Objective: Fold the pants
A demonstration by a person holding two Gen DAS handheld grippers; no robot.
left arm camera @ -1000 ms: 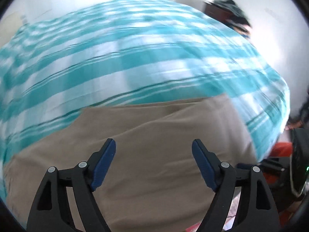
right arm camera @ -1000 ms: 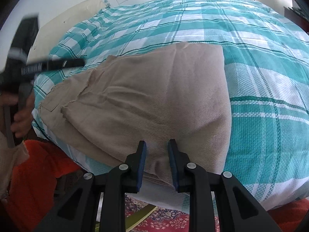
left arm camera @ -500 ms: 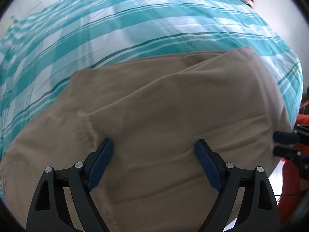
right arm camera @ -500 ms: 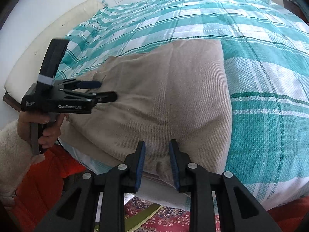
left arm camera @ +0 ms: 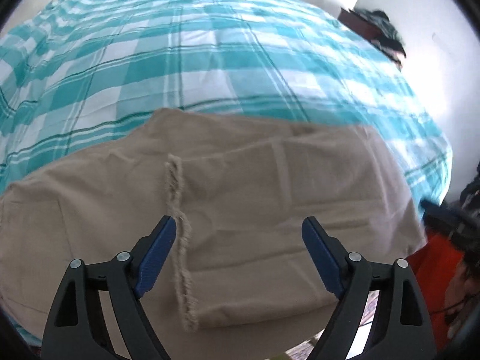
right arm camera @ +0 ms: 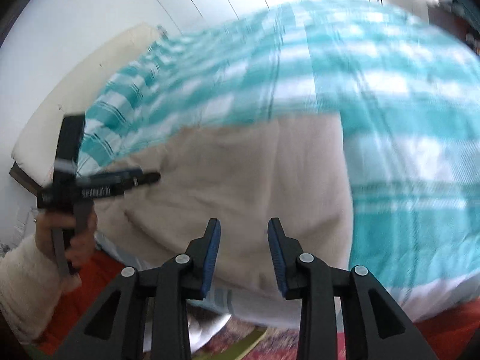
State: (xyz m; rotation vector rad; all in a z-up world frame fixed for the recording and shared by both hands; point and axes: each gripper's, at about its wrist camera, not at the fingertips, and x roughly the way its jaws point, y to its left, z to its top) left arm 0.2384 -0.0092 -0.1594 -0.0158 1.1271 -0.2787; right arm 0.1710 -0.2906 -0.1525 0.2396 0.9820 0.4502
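On bed [left arm camera: 210, 69], near edge: pants [left arm camera: 255, 198] lie folded, frayed hem [left arm camera: 180, 240] on top | progress: fold looks nearly done, maybe one more fold or smoothing left | left gripper [left arm camera: 238, 255] tilted down over pants, jaws wide, empty | right gripper [right arm camera: 244, 255] just opening, nothing between pads, above pants' edge

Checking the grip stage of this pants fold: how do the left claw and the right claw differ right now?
The left claw stands wide apart; the right claw shows a narrower gap, its jaws having just been opening. The left claw hangs over the frayed hem in the middle of the beige pants; the right claw sits at their near edge, by the side of the bed. Both are open and hold no cloth.
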